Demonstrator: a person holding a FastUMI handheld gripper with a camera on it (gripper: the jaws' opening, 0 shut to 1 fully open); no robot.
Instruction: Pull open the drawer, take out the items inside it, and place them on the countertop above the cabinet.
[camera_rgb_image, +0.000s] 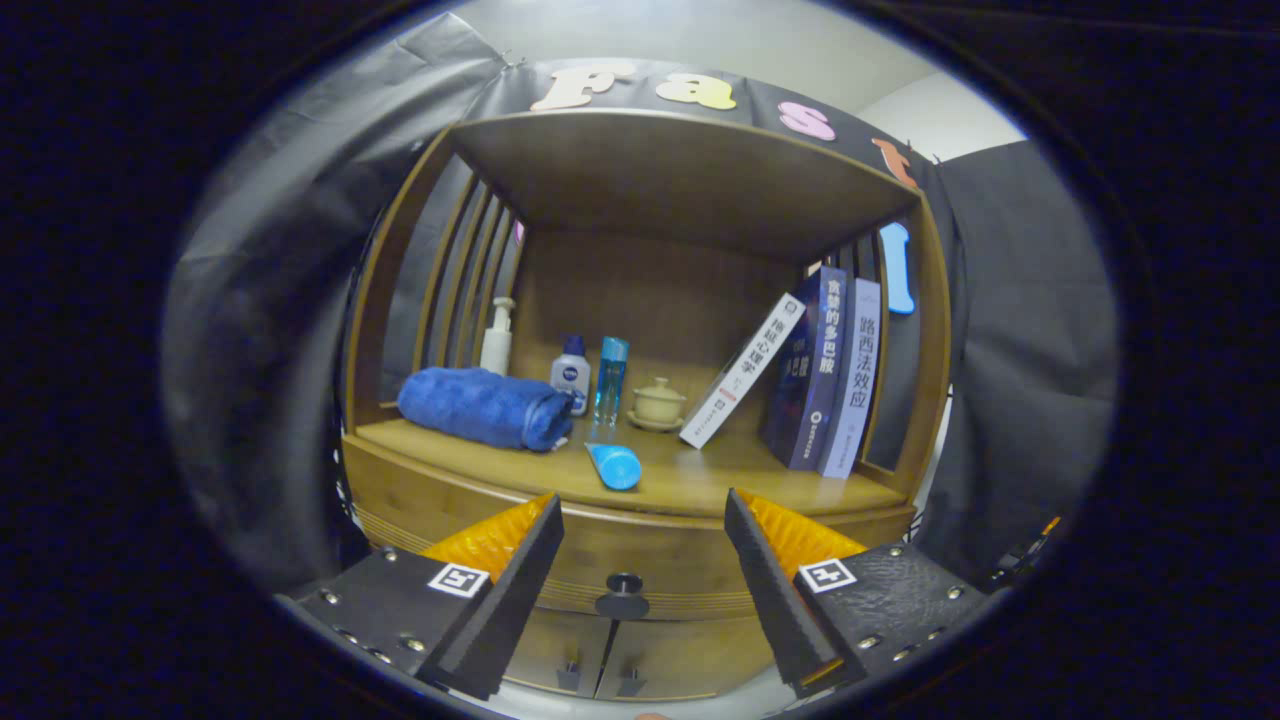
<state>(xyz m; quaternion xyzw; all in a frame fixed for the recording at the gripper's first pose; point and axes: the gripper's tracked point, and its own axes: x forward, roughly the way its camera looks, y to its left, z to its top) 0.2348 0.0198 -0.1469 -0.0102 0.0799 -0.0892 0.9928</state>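
— So, the gripper (644, 545)?
— Level, jaws wide, holding nothing, facing the closed wooden drawer's round dark knob (623, 596).
— Above it?
— A rolled blue towel (484, 406), lying blue tube (614, 465) and leaning books (812, 375) crowd the cabinet's table (700, 480).

Staged booth mocked up as a home corner, not a real room: black cloth wall (1020, 330) hangs behind and beside a wooden cabinet (640, 560) with an open shelf niche. Countertop (700, 480) carries household stuff: rolled blue towel (485, 407), pump bottle (498, 338), small lotion bottle (571, 373), blue bottle (611, 378), lidded teacup (659, 403), blue tube (613, 465), leaning books (815, 370). Drawer (650, 560) with dark knob (623, 596) below, cupboard doors (640, 660) under it.
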